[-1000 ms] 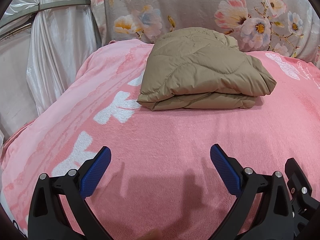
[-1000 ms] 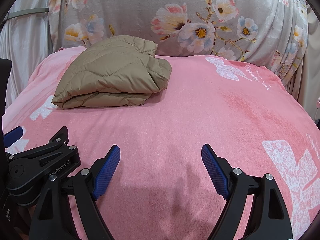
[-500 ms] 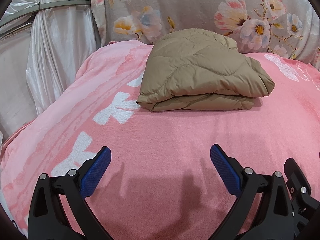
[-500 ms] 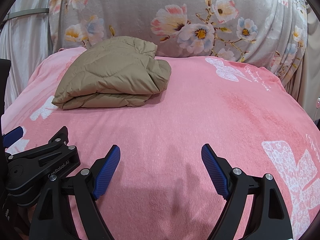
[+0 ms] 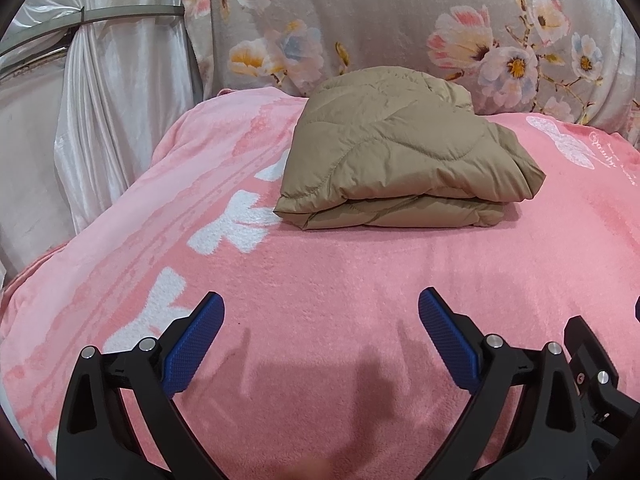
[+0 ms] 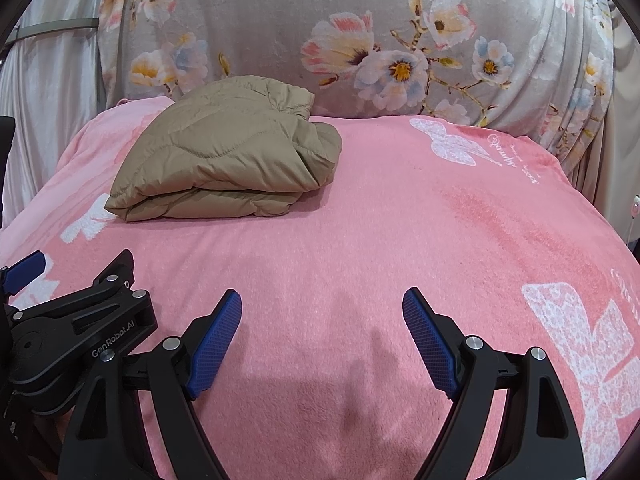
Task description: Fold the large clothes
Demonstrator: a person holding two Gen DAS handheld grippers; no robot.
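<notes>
Tan quilted jacket, folded into a compact stack on pink blanket; my left gripper and right gripper near it, spread, empty; folding apparently finished.

a: where can you pass?
b: the pink blanket lies bare ahead of you.
a: what blocks you?
b: the folded jacket far left, floral fabric behind.

A tan quilted jacket lies folded into a thick bundle on the pink blanket.
</notes>
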